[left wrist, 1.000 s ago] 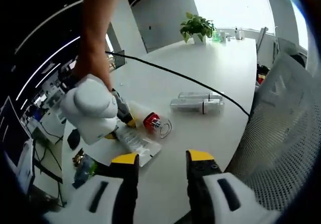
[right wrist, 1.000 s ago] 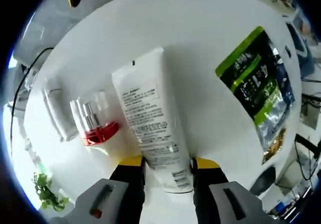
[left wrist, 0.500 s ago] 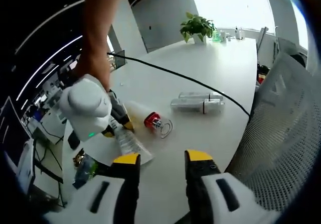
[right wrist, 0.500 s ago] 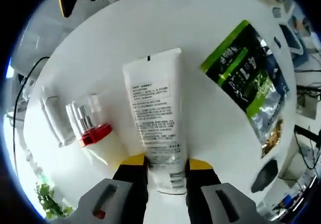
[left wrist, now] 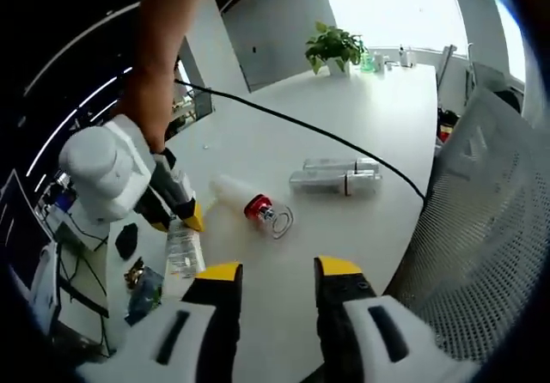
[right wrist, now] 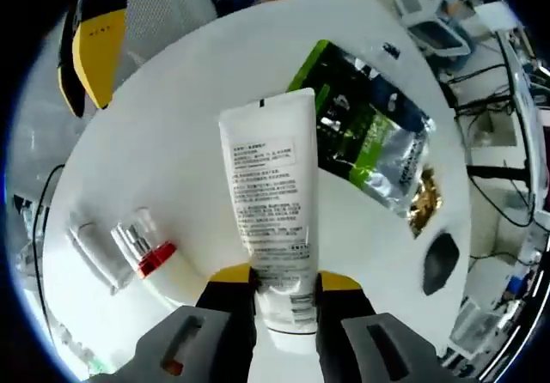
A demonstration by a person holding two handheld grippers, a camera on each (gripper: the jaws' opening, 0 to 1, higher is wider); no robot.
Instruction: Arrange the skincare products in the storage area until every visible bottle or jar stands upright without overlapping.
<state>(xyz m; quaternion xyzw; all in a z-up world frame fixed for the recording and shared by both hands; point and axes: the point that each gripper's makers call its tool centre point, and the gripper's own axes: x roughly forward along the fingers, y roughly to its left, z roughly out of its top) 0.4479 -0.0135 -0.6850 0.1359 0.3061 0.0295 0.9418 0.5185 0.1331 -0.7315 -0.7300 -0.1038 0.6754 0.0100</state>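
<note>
The right gripper (right wrist: 273,280) is clamped on the cap end of the white tube (right wrist: 269,203), whose long axis runs straight out from its jaws, while the left gripper (left wrist: 273,273) hangs open nearby.

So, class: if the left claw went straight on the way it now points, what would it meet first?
Probably the red-capped bottle lying on the white table, a little left of the line of the left claw. Beyond it lie two clear bottles. Depth is unclear, so it may pass just beside the cap.
</note>
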